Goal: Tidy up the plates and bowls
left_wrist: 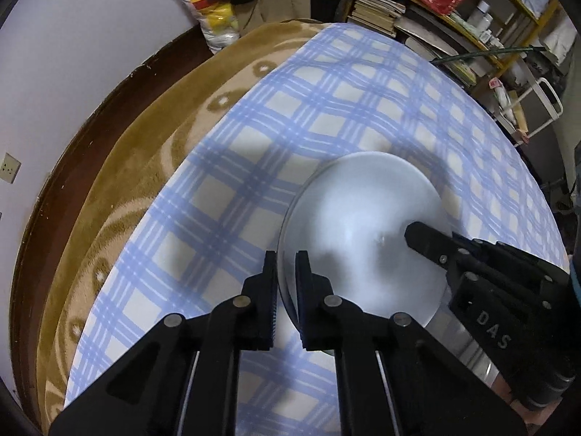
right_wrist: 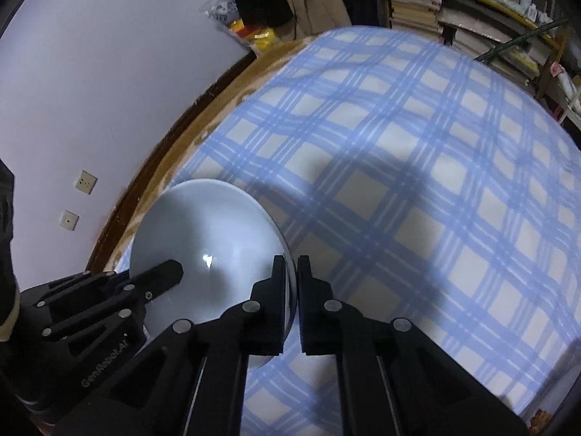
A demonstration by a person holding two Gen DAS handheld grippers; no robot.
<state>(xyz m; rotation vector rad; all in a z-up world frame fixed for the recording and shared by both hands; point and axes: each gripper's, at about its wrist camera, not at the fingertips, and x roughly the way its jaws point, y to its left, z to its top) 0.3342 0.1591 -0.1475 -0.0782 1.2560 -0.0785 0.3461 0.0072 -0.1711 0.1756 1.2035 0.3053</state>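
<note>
2 grippers are clamped on 1 white bowl (left_wrist: 363, 232), held over the blue-checked tabletop (left_wrist: 254, 152). At lower centre of the left wrist view, the left gripper (left_wrist: 287, 276) is narrowed onto the bowl's left rim; the right gripper (left_wrist: 428, 239) is seen at lower right. In the right wrist view, the right gripper (right_wrist: 291, 279) is narrowed onto the bowl's (right_wrist: 207, 232) right rim at lower centre.

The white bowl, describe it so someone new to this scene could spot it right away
Find the blue-and-cream checked cloth spread over the brown blanket. The white bowl sits near its close end, each side of its rim pinched by the left gripper and right gripper. It is the only dish there.
</note>
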